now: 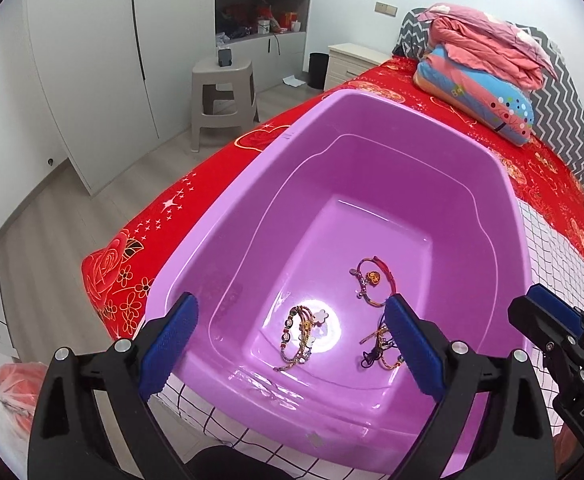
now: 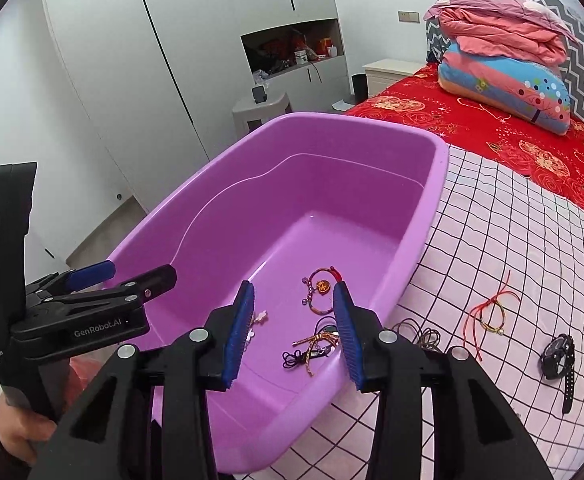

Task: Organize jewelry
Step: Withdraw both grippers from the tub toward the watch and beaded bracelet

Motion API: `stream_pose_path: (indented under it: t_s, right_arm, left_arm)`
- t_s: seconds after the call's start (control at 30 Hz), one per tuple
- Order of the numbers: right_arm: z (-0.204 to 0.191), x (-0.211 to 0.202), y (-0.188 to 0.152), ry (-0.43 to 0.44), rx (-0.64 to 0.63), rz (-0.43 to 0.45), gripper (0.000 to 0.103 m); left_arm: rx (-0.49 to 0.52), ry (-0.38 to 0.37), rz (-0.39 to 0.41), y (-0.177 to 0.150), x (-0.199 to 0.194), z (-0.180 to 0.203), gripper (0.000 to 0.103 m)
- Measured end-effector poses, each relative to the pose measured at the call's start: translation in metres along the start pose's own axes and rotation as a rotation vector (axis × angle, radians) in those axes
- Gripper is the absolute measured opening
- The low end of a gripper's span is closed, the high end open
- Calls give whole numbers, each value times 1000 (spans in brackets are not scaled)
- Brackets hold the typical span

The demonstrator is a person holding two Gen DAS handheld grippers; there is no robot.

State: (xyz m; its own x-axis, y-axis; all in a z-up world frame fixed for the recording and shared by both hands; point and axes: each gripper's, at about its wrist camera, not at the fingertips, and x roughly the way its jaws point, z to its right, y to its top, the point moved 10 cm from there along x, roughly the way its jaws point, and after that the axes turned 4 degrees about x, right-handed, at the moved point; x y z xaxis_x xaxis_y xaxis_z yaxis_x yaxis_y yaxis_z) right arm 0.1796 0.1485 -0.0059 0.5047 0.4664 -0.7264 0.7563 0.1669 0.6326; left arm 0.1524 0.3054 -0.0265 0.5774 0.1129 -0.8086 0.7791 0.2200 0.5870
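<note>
Left wrist view: purple plastic basin filling the centre of the frame, set on a white grid-pattern cloth over a red floral bedspread. Three pieces of jewelry on the basin floor: a beaded bracelet with white flower charms at lower centre, a red cord bracelet with a round pendant above and to its right, a tangle of dark and gold cord bracelets at lower right, partly hidden by the right-hand pad. Left gripper at the bottom of the frame, blue pads spread wide over the near rim, nothing between them. Folded pink and blue quilts at upper right; grey plastic stool at upper left. Right wrist view: same basin left of centre, same three pieces on its floor, the cord tangle between the pads in the picture but lying below them. Right gripper at lower centre, pads partly apart, gripping nothing. Left gripper at left edge, jaws apart, held by a hand at lower left. On the grid cloth at right, outside the basin: red string bracelet, black wristwatch, dark cord near the basin wall.
</note>
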Motion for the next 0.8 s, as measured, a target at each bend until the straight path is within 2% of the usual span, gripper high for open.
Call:
stream_pose_path:
  t_s: [0.5,0.8]
  right_arm:
    - [16,-30,-19,24,46,29,41]
    - [39,-52,-40,19,92,46,43]
  left_arm:
    - [32,0,27,-10,-30,20,93]
    - [31,-26,25,-32,-41,43,93]
